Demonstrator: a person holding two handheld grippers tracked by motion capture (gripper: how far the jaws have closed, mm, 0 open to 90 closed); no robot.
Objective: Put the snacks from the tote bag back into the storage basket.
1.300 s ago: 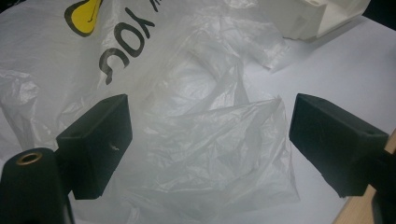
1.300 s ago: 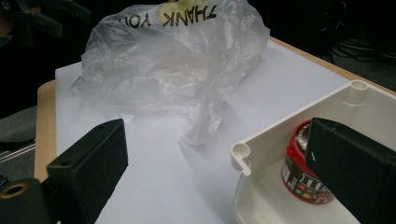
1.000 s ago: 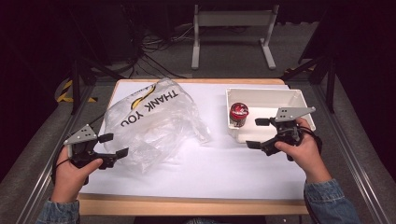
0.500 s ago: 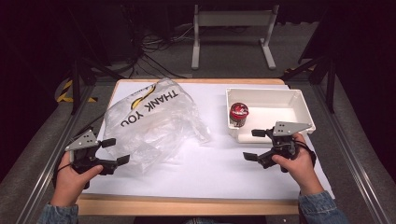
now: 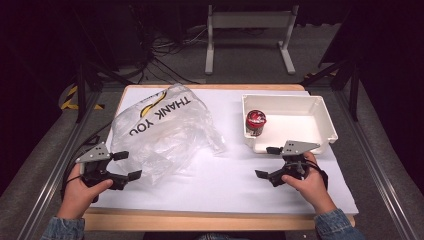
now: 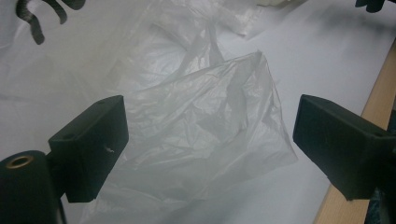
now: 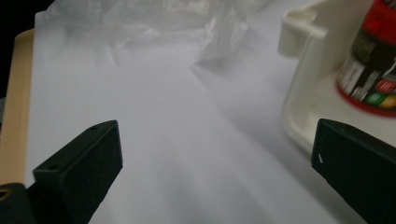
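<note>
Plastic bag (image 6: 201,140) between open fingers (image 6: 91,144).

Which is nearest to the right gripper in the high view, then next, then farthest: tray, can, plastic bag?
From the right gripper:
1. Tray, its front rim just beyond the gripper.
2. Can, standing in the tray's left end.
3. Plastic bag, across the table on the left, by the left gripper.

A white tray (image 5: 325,119) holds an upright red can (image 5: 255,122); cables (image 5: 165,47) lie beyond the table (image 5: 210,220).
</note>
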